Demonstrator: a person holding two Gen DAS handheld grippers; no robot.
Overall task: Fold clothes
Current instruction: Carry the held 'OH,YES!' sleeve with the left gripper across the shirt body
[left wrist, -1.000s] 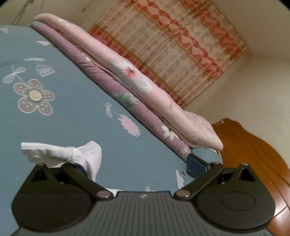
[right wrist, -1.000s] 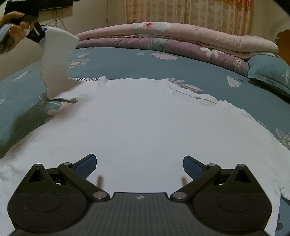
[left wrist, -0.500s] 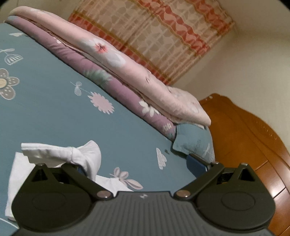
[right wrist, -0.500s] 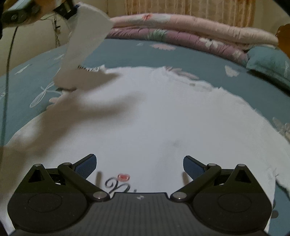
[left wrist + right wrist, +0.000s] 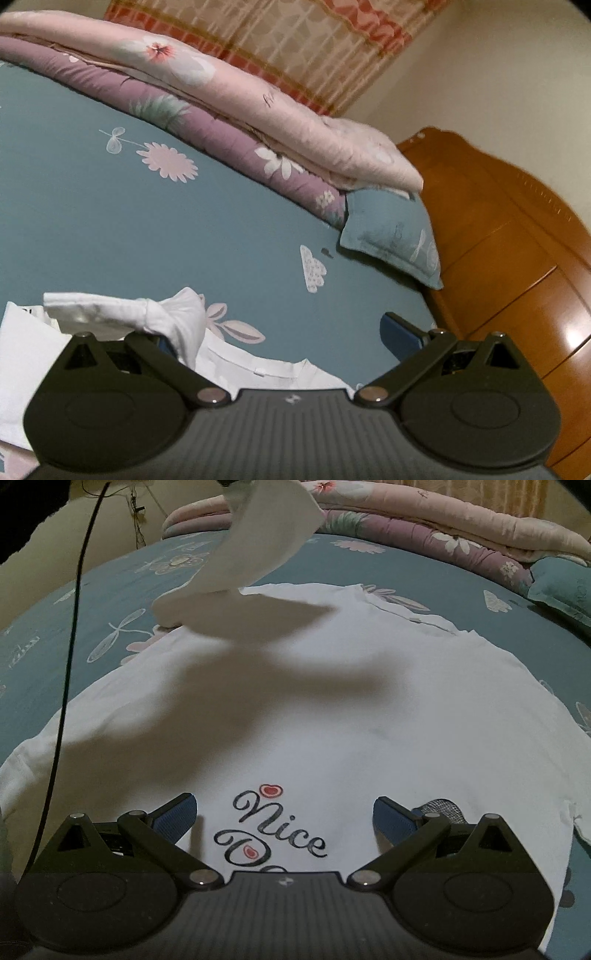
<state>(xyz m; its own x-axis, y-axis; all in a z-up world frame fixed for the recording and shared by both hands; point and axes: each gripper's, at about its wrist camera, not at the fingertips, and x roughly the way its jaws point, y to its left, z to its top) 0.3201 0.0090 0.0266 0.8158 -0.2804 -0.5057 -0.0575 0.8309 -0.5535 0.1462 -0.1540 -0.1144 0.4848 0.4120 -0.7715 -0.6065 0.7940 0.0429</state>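
A white T-shirt lies spread on the blue floral bed. The left claw stands spread wide, sleeve draped over one finger — the right claw hovers open, empty.

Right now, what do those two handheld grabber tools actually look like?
Both look alike. The left gripper and the right gripper each have a ribbed dark grey body with a small pale logo, two round black housings, angular black link arms with silver pivot pins, and blue fingers with a textured face. A thin black cable hangs in the right wrist view.
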